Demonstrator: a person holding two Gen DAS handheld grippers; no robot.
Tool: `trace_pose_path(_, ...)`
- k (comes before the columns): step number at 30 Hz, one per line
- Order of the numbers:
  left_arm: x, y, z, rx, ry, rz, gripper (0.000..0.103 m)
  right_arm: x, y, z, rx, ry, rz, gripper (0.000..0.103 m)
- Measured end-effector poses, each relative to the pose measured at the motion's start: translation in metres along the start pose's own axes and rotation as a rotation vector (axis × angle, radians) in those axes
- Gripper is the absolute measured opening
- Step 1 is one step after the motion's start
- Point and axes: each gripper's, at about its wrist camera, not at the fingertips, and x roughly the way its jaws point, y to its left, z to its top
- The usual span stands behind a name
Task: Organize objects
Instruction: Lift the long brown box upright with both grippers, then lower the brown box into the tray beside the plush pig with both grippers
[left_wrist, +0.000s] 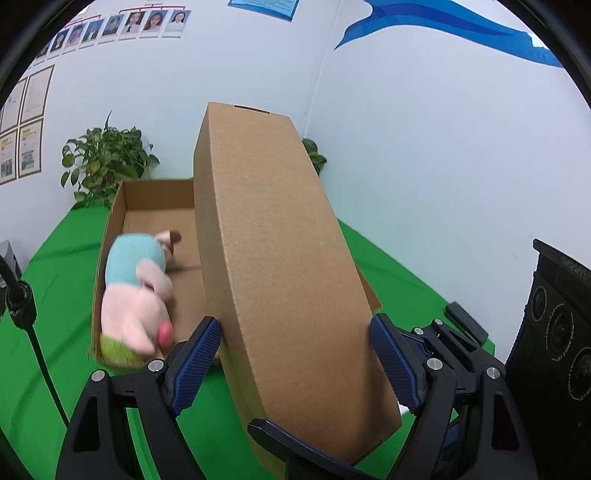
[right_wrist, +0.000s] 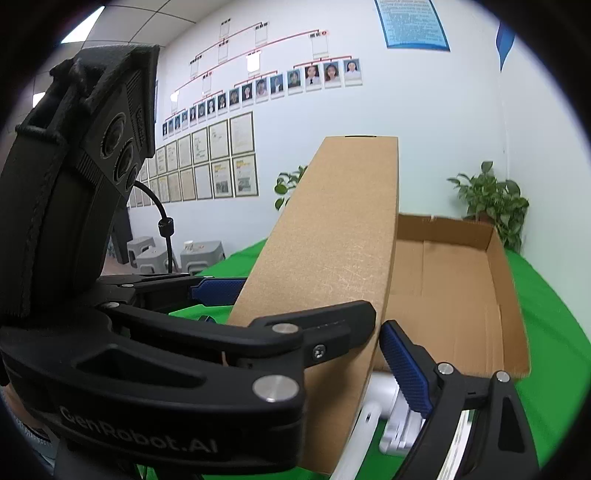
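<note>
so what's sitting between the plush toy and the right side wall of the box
In the left wrist view, the raised cardboard lid stands between the plush toy and the box's right wall. The left gripper straddles the lid's near end; the right gripper is at it too.

We counted one open cardboard box (left_wrist: 114, 221), one cardboard lid (left_wrist: 280, 258) raised over that box, one plush toy (left_wrist: 136, 291) inside it, two potted plants (left_wrist: 107, 162) behind it, three grey stools (right_wrist: 201, 254) left of it.

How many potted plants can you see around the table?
2. One leafy plant stands behind the open box's far left corner; the other plant peeks out at the room corner, mostly hidden by the raised cardboard lid. More could be hidden behind that lid.
</note>
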Motion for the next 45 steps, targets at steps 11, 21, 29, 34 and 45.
trace_pose_path(11,0.03,0.022,0.07,0.037,-0.036,0.007,0.081,0.04,-0.02,0.041,-0.009,-0.052,-0.015,0.09)
trace_pose_path(21,0.099,0.064,0.067,-0.007,0.054,0.03,0.08,0.091,-0.036,0.031,0.046,0.013,0.013,0.09)
trace_pose_path(29,0.166,0.115,0.031,-0.09,0.173,0.044,0.08,0.138,-0.052,-0.002,0.113,0.11,0.054,0.089)
trace_pose_path(34,0.191,0.13,0.013,-0.121,0.226,0.049,0.073,0.154,-0.06,-0.017,0.148,0.165,0.063,0.089)
trace_pose_path(45,0.199,0.139,0.004,-0.14,0.293,0.053,0.07,0.155,-0.062,-0.026,0.118,0.225,0.074,0.089)
